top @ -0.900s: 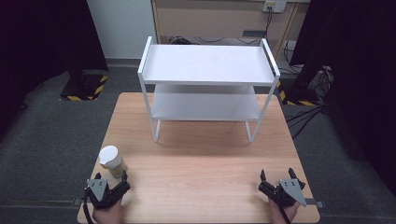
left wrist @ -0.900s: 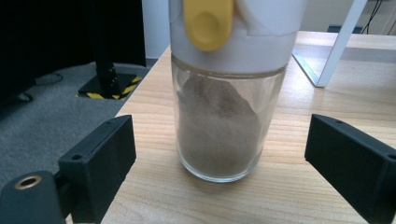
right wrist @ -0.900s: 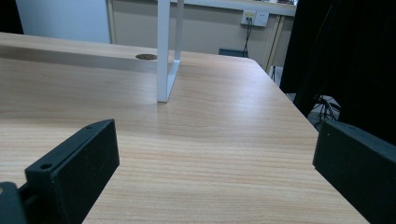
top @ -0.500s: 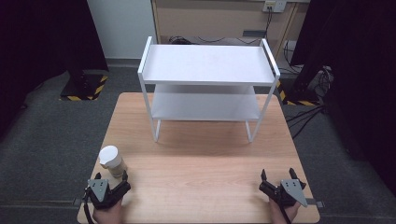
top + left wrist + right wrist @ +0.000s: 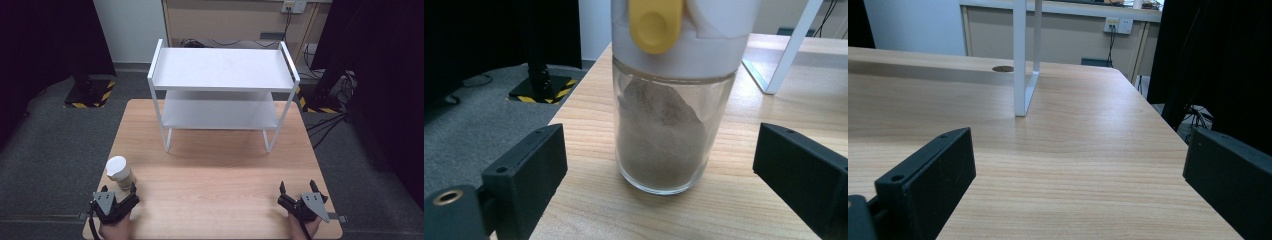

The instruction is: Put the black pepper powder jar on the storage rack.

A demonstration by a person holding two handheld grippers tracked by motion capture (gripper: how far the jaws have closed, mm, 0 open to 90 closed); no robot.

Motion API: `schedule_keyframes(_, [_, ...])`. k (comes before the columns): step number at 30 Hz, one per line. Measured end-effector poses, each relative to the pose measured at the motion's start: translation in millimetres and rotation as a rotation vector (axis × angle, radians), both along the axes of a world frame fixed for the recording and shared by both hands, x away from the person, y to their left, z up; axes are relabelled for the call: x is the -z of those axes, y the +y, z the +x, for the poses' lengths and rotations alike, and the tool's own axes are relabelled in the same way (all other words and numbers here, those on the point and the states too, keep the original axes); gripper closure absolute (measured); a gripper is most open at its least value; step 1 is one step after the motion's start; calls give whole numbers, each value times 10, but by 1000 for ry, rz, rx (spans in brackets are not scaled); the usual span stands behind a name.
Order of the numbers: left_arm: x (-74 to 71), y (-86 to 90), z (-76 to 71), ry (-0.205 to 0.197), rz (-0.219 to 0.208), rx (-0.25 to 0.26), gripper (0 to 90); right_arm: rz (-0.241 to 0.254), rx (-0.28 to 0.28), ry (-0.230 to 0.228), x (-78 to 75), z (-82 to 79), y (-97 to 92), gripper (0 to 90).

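A glass jar (image 5: 119,173) with a white lid and brown powder inside stands upright near the table's front left corner. Close up in the left gripper view, the jar (image 5: 671,100) shows a yellow tab on its lid. My left gripper (image 5: 119,192) sits just in front of the jar, open, its jaws wide on either side and not touching the glass. My right gripper (image 5: 298,187) rests open at the front right of the table with nothing between its jaws. In the right gripper view, bare wood lies between the open right gripper (image 5: 1083,175) jaws.
A white two-tier shelf rack (image 5: 222,70) stands at the back middle of the wooden table (image 5: 220,175). One of the rack's legs (image 5: 1025,65) rises ahead of the right gripper. Dark floor and cables surround the table.
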State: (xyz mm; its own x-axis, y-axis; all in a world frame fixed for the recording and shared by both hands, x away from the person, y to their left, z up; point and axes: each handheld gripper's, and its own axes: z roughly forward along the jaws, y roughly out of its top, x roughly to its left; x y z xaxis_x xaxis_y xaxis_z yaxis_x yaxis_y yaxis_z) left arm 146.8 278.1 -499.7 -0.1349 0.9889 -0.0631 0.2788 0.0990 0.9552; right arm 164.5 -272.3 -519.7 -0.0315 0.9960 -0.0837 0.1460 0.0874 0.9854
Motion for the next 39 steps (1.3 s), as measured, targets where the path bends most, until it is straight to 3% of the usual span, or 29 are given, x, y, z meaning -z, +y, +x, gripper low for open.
schedule_keyframes(2, [-2,17,-1,-2,-15,-3,66,7,2,-3,3,-1,-3,3])
schedule_keyframes(4, [1,79,-8,-15,-65,-9,66,14,2,-7,9,-1,-12,3])
schedule_keyframes(10, [-21,87,-8,-11,-60,0,69,4,4,-1,2,8,-1,3])
schedule_keyframes(11, [-64,58,21,10,-65,-20,72,3,5,0,0,9,3,3])
schedule_keyframes(13, [-66,69,22,6,-84,-18,72,3,7,1,-2,10,6,3])
schedule_keyframes(23, [-131,11,135,-24,-17,15,70,-12,13,15,-22,23,32,3])
schedule_keyframes(30, [-184,31,237,-51,-6,11,73,-7,13,16,-25,25,26,3])
schedule_keyframes(39, [-210,21,354,-45,38,11,102,-1,12,15,-23,23,18,3])
